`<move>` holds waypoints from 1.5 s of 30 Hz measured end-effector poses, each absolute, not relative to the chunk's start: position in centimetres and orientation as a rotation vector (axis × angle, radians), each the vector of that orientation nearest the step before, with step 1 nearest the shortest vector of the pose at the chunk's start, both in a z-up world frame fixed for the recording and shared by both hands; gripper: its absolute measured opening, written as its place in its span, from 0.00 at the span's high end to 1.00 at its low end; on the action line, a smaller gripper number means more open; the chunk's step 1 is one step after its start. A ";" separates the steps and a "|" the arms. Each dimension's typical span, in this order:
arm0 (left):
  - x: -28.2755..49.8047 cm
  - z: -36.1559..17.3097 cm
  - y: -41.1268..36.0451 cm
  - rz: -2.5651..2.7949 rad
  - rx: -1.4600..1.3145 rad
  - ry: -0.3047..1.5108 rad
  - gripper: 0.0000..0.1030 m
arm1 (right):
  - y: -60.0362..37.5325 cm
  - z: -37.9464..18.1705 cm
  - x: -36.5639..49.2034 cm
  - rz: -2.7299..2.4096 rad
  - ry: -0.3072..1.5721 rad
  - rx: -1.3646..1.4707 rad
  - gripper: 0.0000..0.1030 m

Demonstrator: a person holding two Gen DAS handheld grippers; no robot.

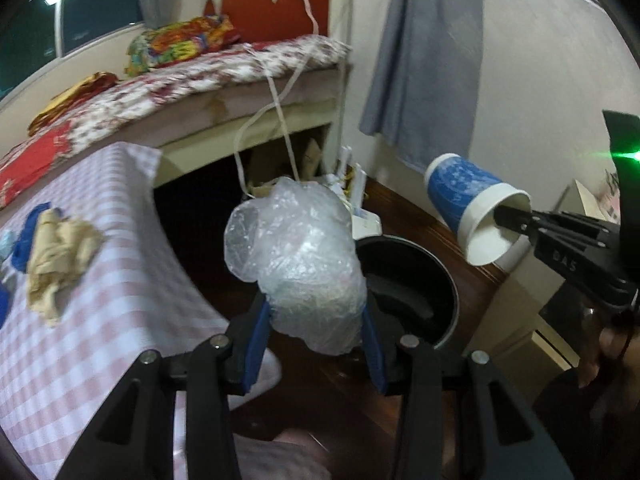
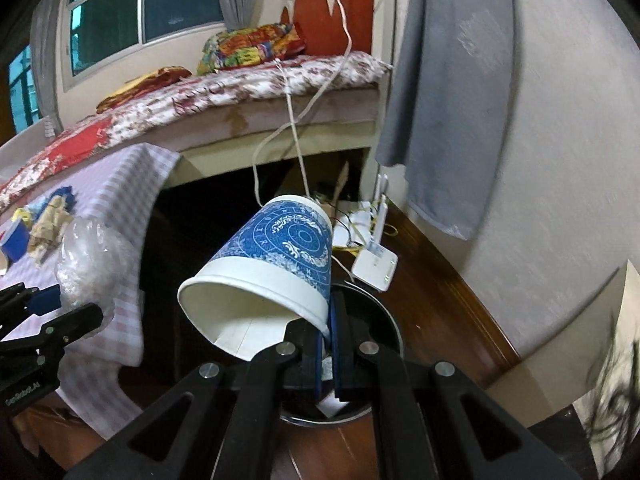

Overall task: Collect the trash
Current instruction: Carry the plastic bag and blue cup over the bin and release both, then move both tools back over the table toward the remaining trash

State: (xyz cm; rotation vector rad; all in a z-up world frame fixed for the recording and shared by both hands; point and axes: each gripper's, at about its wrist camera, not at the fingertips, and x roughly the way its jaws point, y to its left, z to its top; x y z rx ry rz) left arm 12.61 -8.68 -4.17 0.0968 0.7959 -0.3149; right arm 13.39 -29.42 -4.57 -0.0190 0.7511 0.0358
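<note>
The left tongs (image 1: 316, 320) clamp a crumpled clear plastic bag (image 1: 296, 256) above the dark bin (image 1: 444, 276); the right tongs (image 2: 329, 344) pinch a blue-and-white paper cup (image 2: 272, 264) by its rim; crumpled paper (image 1: 60, 248) lies on the checked table (image 1: 120, 280) beyond.

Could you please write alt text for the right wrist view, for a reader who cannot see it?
The right claw pinches the rim of a blue-and-white paper cup, tilted mouth-down above a round black trash bin on a wooden floor. At left, the left claw holds crumpled clear plastic beside a checked tablecloth, with a bed behind.
</note>
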 end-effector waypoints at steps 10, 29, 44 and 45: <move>16.1 -8.3 -13.3 -0.426 0.103 0.880 0.57 | -32.4 -10.9 15.6 0.056 0.911 -0.069 0.96; 20.2 -15.2 -16.5 -0.412 0.139 1.074 0.12 | -36.6 -20.9 20.3 0.020 1.126 -0.060 0.17; 16.1 -7.3 -14.2 -0.311 0.170 0.876 0.05 | -35.4 -13.3 17.0 -0.030 0.967 -0.006 0.00; 16.0 -7.0 -14.0 -0.308 0.167 0.870 0.05 | -35.2 -12.8 16.7 -0.030 0.960 -0.001 0.00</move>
